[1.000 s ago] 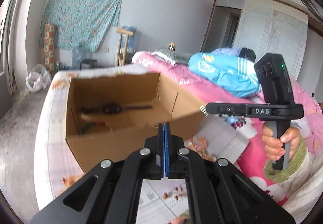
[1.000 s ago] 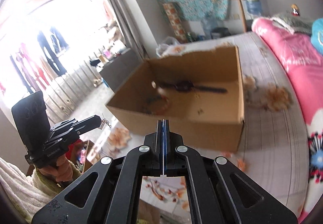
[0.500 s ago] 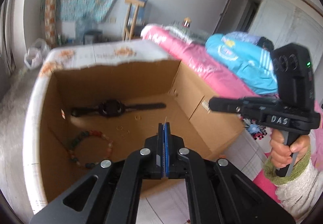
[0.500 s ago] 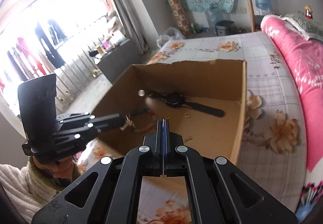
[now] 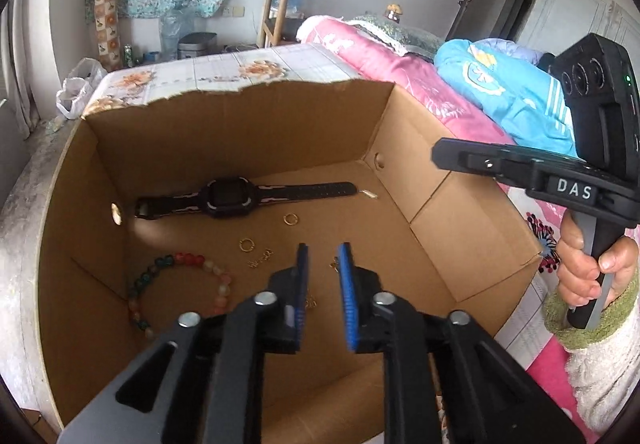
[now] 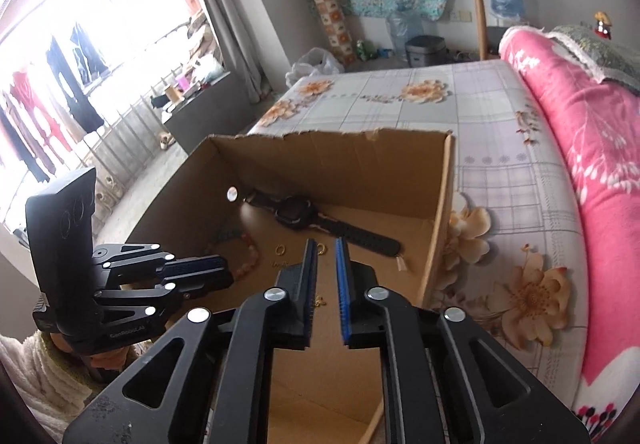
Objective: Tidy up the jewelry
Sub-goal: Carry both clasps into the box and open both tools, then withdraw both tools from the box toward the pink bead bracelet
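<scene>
An open cardboard box [image 5: 240,139] [image 6: 340,163] stands on the bed. On its floor lie a black watch [image 5: 230,197] [image 6: 298,215], a beaded bracelet [image 5: 138,296] [image 6: 250,248], small gold rings [image 5: 291,219] [image 6: 281,250] and a thin gold chain [image 5: 260,258]. My left gripper [image 5: 323,250] [image 6: 226,272] hangs over the box's near left part, and its jaws are opening with nothing pressed between the pads. My right gripper [image 6: 325,244] [image 5: 438,155] points in over the right wall. Its jaws are opening too and grip nothing. A small pale piece [image 5: 370,194] lies by the strap's end.
The box sits on a flowered sheet [image 6: 500,171]. A pink quilt [image 6: 580,115] and a blue jacket [image 5: 500,91] are piled to the right. A wooden chair [image 5: 280,3], a bin and a plastic bag [image 5: 76,87] stand on the floor beyond. The window railing [image 6: 120,123] is on the left.
Both grippers moved forward and tilted down over the box, whose floor now shows. Both pairs of jaws, shut before, have parted. The tiny pieces sticking out of their tips are gone.
</scene>
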The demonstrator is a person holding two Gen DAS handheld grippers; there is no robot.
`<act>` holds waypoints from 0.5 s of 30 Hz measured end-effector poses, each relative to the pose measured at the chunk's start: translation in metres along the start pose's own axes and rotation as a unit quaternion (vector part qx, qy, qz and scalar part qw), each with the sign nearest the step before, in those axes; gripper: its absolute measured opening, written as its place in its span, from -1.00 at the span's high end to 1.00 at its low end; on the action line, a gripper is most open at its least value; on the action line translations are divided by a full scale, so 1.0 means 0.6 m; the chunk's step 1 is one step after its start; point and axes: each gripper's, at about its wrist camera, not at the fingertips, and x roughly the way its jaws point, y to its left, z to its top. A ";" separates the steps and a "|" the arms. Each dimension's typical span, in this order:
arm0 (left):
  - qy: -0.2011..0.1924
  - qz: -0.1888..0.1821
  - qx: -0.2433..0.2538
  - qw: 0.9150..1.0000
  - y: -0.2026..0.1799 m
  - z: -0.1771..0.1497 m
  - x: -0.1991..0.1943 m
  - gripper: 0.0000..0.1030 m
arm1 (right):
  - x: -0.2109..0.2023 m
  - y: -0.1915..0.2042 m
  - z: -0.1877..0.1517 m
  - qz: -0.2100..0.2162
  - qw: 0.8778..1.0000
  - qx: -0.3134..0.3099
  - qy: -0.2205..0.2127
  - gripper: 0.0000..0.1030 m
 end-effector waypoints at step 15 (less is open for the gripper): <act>-0.083 0.032 0.006 0.996 -0.021 -0.045 -0.148 -0.23 | -0.162 0.031 -0.040 -0.017 0.995 0.009 -0.097 0.20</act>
